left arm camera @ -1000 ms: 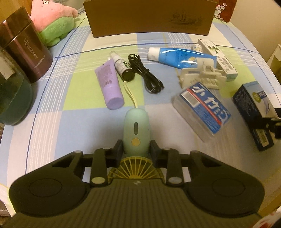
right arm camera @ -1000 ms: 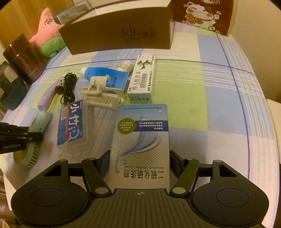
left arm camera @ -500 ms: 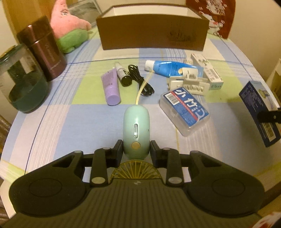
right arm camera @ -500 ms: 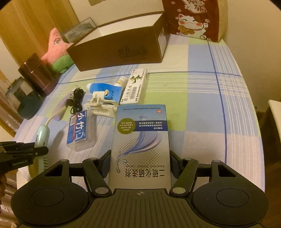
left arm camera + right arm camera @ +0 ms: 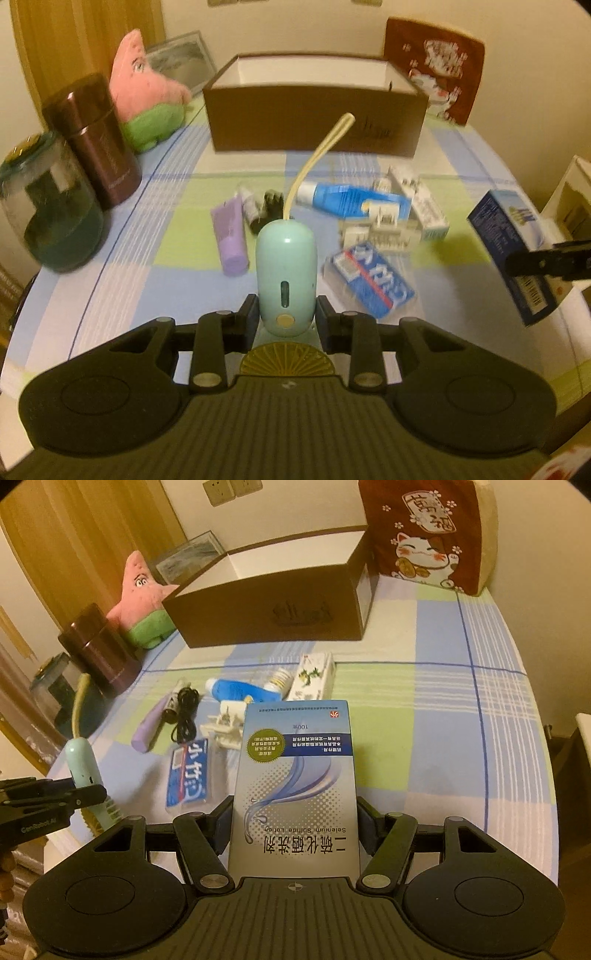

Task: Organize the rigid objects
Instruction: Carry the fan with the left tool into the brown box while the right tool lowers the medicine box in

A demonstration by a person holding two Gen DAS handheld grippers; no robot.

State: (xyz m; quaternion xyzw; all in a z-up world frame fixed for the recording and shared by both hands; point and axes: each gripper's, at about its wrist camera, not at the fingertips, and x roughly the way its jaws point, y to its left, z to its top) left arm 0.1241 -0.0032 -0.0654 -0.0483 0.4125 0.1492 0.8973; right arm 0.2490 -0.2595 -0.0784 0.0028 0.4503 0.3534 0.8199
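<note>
My left gripper [image 5: 286,317] is shut on a mint-green handheld fan [image 5: 286,273], held above the table with its yellowish strap [image 5: 317,158] curving upward. In the right wrist view the same fan [image 5: 83,764] shows at the left edge. A blue and white lotion box [image 5: 295,786] is clamped in my right gripper [image 5: 293,827], lifted clear of the table; the left wrist view shows this box [image 5: 513,251] at the far right. An open brown cardboard box [image 5: 314,107] stands at the back of the table, also seen as the brown box [image 5: 273,605] ahead of the right gripper.
On the checked cloth lie a purple tube [image 5: 231,236], a small bottle [image 5: 253,212], a black cable [image 5: 184,716], a blue tube [image 5: 343,199], a white medicine box [image 5: 314,679], a white plastic clip [image 5: 380,229] and a blue-labelled clear case [image 5: 369,282]. Jars [image 5: 96,140] and a plush [image 5: 147,103] stand left.
Both grippers have risen with their loads. The fan left the table and its strap now swings up. The brown box's open top has come into view.
</note>
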